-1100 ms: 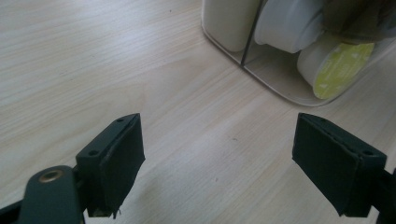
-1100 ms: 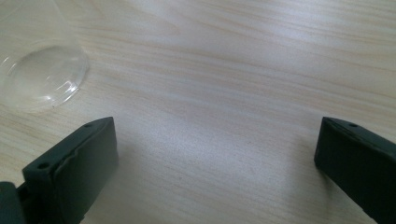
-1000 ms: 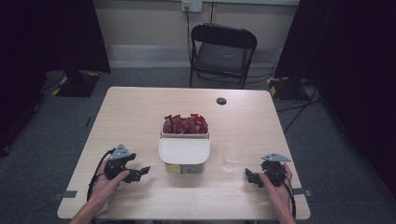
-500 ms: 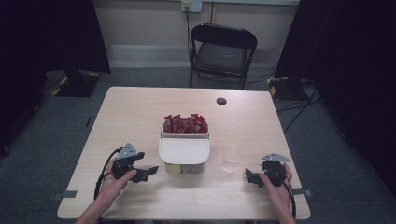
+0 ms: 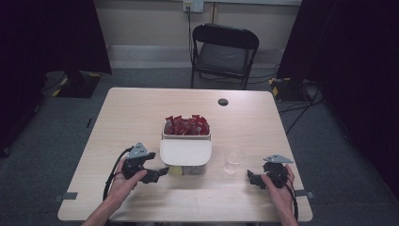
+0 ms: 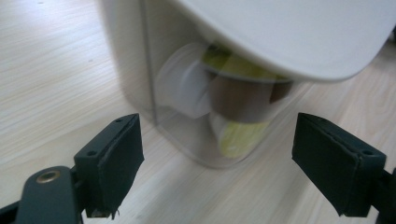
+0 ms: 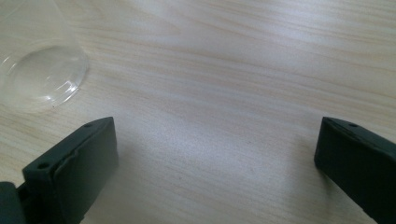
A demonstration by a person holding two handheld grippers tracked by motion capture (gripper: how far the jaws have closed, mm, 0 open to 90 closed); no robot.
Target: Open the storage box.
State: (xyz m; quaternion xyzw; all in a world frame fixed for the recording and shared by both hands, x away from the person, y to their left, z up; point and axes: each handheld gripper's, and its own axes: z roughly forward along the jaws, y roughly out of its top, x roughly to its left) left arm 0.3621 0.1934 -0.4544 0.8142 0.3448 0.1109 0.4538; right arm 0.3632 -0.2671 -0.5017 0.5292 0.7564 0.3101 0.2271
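Note:
A clear box with a white lid over its near half stands mid-table; red packets fill its open far half. Through the box wall I see white and yellow-green items. My left gripper is open, its jaws spread just short of the box's near left corner, nothing between them. My right gripper is open low over bare wood near the front right. A clear plastic cup stands left of it and a little farther off, its base apart from the jaws.
A small black disc lies at the table's far side. A black folding chair stands beyond the far edge. The table's front edge runs just behind both hands. Cables trail from each gripper.
My left gripper has moved right, from the table's left side up to the box's near left corner. The right gripper, box and cup have stayed put.

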